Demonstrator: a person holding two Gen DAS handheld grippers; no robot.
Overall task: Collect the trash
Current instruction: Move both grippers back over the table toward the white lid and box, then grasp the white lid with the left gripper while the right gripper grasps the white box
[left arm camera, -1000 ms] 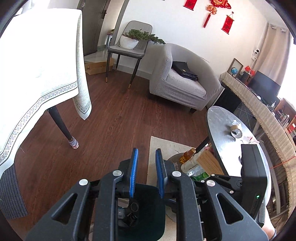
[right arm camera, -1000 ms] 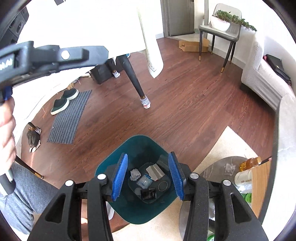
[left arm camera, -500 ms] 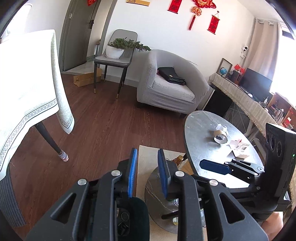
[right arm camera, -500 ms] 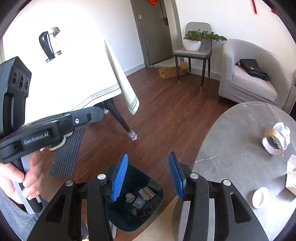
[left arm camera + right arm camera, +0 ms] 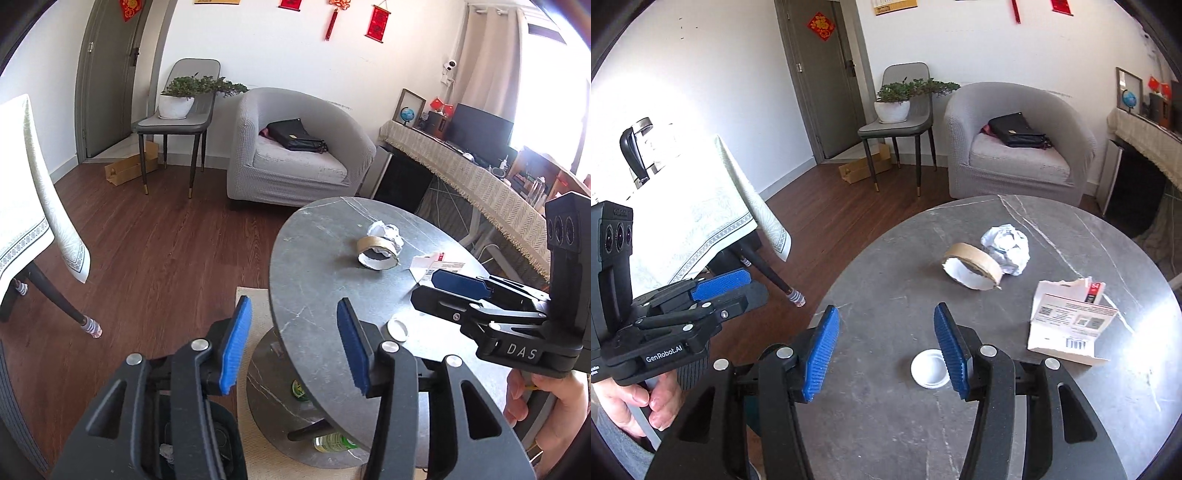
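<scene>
On the round grey marble table (image 5: 894, 288) lie a crumpled white paper ball (image 5: 1006, 249), an empty tape roll (image 5: 971, 267), a torn cardboard packet (image 5: 1069, 321) and a white lid (image 5: 929, 368). My right gripper (image 5: 886, 350) is open and empty above the table, its right finger beside the lid. My left gripper (image 5: 291, 343) is open and empty at the table's left edge. The tape roll (image 5: 377, 254), the paper ball (image 5: 386, 233), the lid (image 5: 397, 328) and the right gripper (image 5: 458, 284) also show in the left wrist view. The dark bin (image 5: 221, 443) sits low, behind my left gripper.
A grey armchair (image 5: 295, 147) with a black bag stands beyond the table. A chair with a potted plant (image 5: 181, 99) is at the back. A clothed dining table (image 5: 683, 221) is at left. Bottles lie on the table's lower shelf (image 5: 332, 441).
Both grippers rose from over the bin and swung right to the marble table. The left gripper opened wide from nearly shut. The right one stayed open.
</scene>
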